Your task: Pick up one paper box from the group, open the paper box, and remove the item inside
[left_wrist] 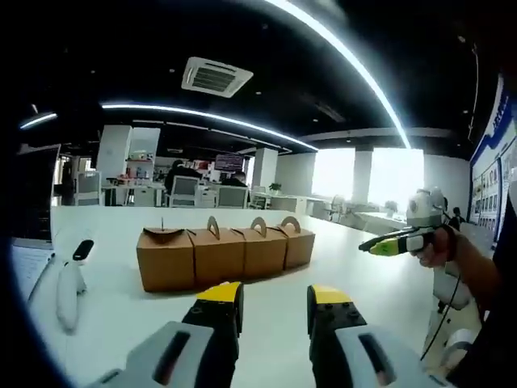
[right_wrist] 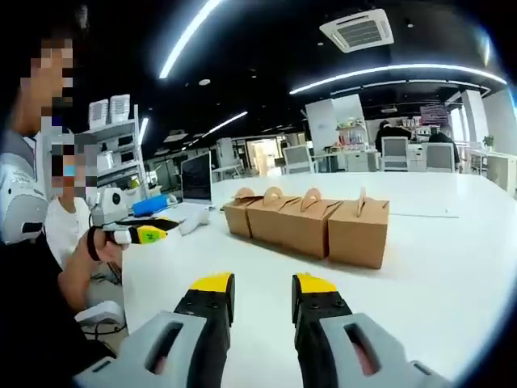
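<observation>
Cardboard boxes (left_wrist: 216, 255) ahead; both grippers hover, fingers apart.

A big white table (left_wrist: 266, 311) is in a large office room. The ceiling (left_wrist: 121, 48) is dark, with long curved lights (left_wrist: 355, 73) and a square air vent (left_wrist: 215, 77). Bright windows (left_wrist: 371, 174) glow at the back. Far behind the table are desks and chairs (right_wrist: 394, 152), white pillars (left_wrist: 264, 167) and shelves (right_wrist: 117, 158).

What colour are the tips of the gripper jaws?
Yellow, on black jaws. It shows best in the left gripper view, on the left gripper; the right gripper has the same.
</observation>
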{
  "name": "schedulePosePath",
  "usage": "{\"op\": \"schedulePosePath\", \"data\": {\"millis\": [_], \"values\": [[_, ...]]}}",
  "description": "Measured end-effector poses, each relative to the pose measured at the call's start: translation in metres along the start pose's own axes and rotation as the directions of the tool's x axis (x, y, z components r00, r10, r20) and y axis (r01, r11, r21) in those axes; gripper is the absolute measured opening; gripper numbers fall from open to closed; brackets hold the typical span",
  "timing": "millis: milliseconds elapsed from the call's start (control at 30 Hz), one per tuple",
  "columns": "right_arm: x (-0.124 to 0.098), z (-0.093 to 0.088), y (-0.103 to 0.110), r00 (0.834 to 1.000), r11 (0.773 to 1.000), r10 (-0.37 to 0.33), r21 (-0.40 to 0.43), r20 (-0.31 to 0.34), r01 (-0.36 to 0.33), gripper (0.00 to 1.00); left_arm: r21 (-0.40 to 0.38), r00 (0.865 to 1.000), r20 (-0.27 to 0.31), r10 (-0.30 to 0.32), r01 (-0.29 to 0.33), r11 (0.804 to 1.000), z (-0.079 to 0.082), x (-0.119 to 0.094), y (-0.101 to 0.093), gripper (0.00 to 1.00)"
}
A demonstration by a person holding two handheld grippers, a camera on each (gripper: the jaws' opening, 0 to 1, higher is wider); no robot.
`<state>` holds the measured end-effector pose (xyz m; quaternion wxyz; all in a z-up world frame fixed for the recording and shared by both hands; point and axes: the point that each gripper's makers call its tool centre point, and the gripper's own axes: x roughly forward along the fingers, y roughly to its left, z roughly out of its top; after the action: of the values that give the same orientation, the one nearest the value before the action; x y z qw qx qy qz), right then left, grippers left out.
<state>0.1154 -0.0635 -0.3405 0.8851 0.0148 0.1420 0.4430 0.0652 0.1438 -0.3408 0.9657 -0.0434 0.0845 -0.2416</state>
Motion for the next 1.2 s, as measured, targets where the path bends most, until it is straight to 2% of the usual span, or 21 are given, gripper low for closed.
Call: {"op": "schedulePosePath", "data": {"millis": [333,600,733,833,967,1067,1200], "values": [[0.009,0.005,0.000,1.000,1.000,-0.023,0.001,-0.015,0.023,0.29,-0.015,1.000,-0.017,-0.019,0.019,1.000,-0.011,-0.002,-0.001,0.33],[0.009,0.005,0.007,1.000,1.000,-0.007,-0.009,-0.020,0.006,0.29,0.003,1.000,0.011,-0.017,0.017,1.000,-0.008,-0.007,-0.005,0.33],[0.006,0.005,0.003,0.999,1.000,-0.026,0.002,-0.027,0.026,0.29,-0.026,1.000,0.008,-0.016,0.016,1.000,-0.009,-0.003,-0.005,0.33],[0.002,0.012,0.002,1.000,1.000,-0.031,0.003,-0.001,0.031,0.29,-0.016,1.000,0.015,-0.020,0.020,1.000,-0.005,-0.004,-0.007,0.33],[0.002,0.008,0.005,0.999,0.999,-0.034,0.003,-0.008,0.034,0.29,-0.005,0.999,0.032,-0.016,0.016,1.000,0.000,-0.007,-0.008,0.33],[0.002,0.005,0.006,0.999,0.999,-0.032,0.005,-0.019,0.032,0.29,-0.014,0.999,0.029,-0.015,0.015,1.000,-0.002,-0.007,-0.008,0.33],[-0.001,0.007,0.005,0.999,0.999,-0.035,0.010,-0.003,0.035,0.29,-0.020,1.000,0.019,-0.018,0.018,1.000,-0.006,-0.007,-0.009,0.33]]}}
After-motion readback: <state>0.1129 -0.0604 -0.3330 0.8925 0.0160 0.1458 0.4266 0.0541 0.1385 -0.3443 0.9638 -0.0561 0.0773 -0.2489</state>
